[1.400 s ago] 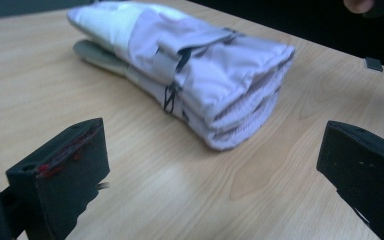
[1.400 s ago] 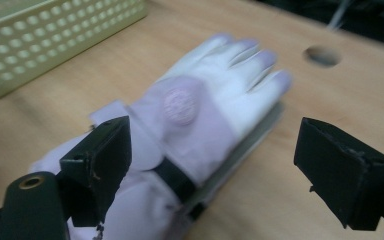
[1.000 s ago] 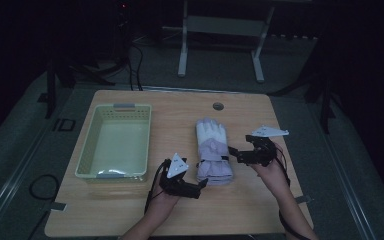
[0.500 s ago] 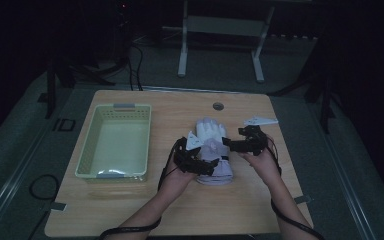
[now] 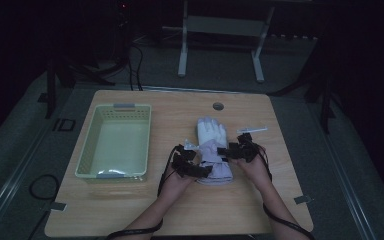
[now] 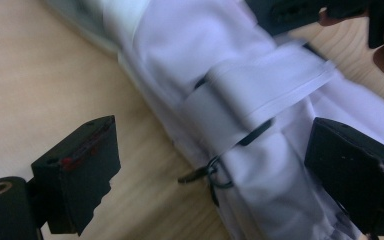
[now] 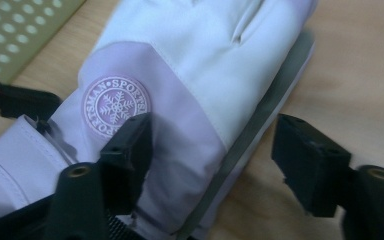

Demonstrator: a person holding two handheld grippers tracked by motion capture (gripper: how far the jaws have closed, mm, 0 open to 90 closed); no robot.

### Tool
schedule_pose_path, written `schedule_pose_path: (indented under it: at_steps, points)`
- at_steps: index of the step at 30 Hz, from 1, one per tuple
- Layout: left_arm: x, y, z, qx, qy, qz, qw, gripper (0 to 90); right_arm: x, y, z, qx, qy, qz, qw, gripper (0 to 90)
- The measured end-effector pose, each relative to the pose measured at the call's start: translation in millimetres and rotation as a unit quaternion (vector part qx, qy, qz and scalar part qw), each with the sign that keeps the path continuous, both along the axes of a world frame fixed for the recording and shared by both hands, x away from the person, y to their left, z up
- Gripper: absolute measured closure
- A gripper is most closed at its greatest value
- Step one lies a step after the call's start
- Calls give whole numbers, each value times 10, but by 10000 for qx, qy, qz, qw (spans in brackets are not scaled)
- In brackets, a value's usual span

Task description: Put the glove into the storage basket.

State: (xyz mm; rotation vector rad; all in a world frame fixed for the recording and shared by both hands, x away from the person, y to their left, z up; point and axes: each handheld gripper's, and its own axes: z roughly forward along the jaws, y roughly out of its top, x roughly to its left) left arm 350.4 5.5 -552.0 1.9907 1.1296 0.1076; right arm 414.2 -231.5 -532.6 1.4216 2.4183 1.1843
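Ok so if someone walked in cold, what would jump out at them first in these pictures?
Probably the white and lilac ski glove lying mid-table, its snowflake badge plain in the right gripper view. Next, the two hand-held tools closing in on its cuff: the left tool and the right tool straddle it with jaws apart, having just been closing. To the left of the glove sits a pale green basket.

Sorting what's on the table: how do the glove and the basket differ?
The glove is soft white and lilac fabric, lying flat; the basket is a stiff pale green tub with perforated walls. The glove lies between both grippers; the basket stands apart to the left, untouched. The basket is larger. Both rest on the wooden table.
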Motion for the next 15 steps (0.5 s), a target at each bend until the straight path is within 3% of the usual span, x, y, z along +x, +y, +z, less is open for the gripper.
schedule_pose_path:
  at_steps: [1,4,6,9,11,15]
  points:
    - [2,-10,-24,29,75,7,10000,75,5,-10,-30,60,116,-5,9999,356]
    - [27,7,-95,-135,321,54,9994,78,21,-39,-120,264,461,-32,9986,403]
    - [22,9,-109,-206,307,22,9993,104,29,-63,-158,424,591,-11,9974,452]
    - [17,3,-112,-345,363,-138,9986,217,37,-97,-205,680,757,18,9948,525]
    - [25,8,-126,-534,510,-280,9969,376,35,-106,-216,738,812,26,9940,583]
    - [23,6,-94,-413,517,-301,9974,494,11,-76,-193,648,754,21,9950,699]
